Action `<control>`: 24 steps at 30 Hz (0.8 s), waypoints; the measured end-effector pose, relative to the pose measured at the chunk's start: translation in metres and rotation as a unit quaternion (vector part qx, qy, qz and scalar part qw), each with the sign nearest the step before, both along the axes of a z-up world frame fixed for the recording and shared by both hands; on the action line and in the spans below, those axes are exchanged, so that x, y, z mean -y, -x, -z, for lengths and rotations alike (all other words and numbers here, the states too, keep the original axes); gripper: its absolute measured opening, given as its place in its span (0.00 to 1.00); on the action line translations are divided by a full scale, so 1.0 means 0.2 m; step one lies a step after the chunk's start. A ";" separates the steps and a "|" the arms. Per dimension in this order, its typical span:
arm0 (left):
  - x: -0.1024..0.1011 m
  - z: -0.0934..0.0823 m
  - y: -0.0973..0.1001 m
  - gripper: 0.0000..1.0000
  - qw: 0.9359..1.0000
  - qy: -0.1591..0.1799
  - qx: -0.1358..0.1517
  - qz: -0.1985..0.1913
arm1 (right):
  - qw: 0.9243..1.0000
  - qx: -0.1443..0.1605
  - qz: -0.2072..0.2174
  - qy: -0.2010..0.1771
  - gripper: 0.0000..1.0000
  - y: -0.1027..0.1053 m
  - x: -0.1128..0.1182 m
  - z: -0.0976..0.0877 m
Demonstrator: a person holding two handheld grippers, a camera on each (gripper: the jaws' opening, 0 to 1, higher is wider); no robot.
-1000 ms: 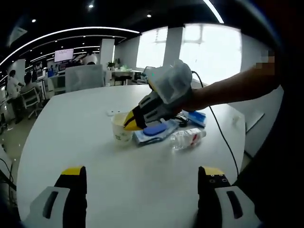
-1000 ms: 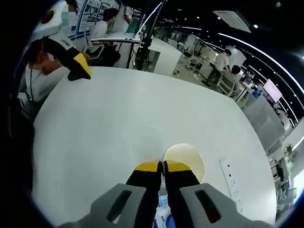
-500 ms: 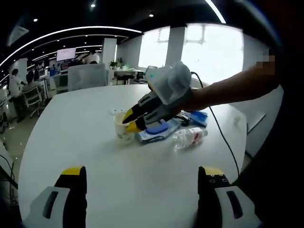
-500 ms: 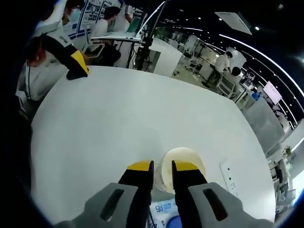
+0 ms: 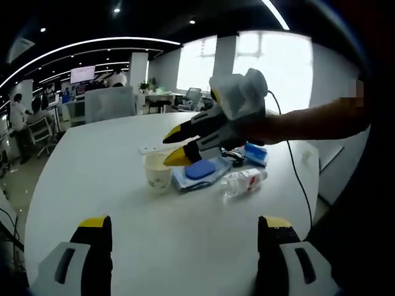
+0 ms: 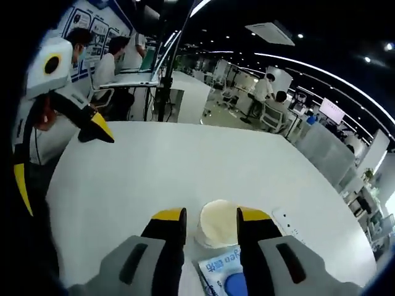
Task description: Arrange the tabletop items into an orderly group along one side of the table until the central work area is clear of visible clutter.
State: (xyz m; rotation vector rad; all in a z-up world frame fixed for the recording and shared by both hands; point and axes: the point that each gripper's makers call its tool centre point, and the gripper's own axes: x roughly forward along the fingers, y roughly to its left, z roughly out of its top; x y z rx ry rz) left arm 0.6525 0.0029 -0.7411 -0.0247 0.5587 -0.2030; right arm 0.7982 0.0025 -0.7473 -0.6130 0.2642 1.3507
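Right gripper (image 6: pixel 207 222): jaws parted, grasping nothing, raised above paper cup (image 6: pixel 216 223) just ahead between tips. Left gripper (image 5: pixel 185 225): jaws wide, unloaded, well short of cluster.

Risk: low jaw pass tips light cup.

Count: one cup, one blue wipes pack (image 5: pixel 199 172), one water bottle (image 5: pixel 244 181), one power strip (image 6: pixel 288 225).

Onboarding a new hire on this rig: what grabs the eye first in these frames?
The right gripper, jaws open, raised over the paper cup near the middle of the white table. Beside the cup lie a blue-and-white packet and a clear plastic bottle on its side. The left gripper hangs open at the near edge.
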 end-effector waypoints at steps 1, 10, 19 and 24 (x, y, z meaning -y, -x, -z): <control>0.00 0.00 0.00 0.98 1.000 -0.002 0.001 0.001 | 1.000 -0.003 0.007 -0.004 0.36 0.00 0.03 -0.01; 0.03 -0.03 -0.03 0.99 1.000 -0.011 0.009 0.006 | 0.997 -0.029 0.061 -0.045 0.47 -0.04 0.22 -0.10; 0.09 -0.07 -0.09 1.00 1.000 -0.006 0.017 0.013 | 0.991 -0.054 0.109 -0.063 0.57 -0.05 0.47 -0.12; 0.11 -0.09 -0.10 1.00 1.000 0.003 0.026 0.012 | 0.985 -0.067 0.137 -0.084 0.64 -0.07 0.61 -0.15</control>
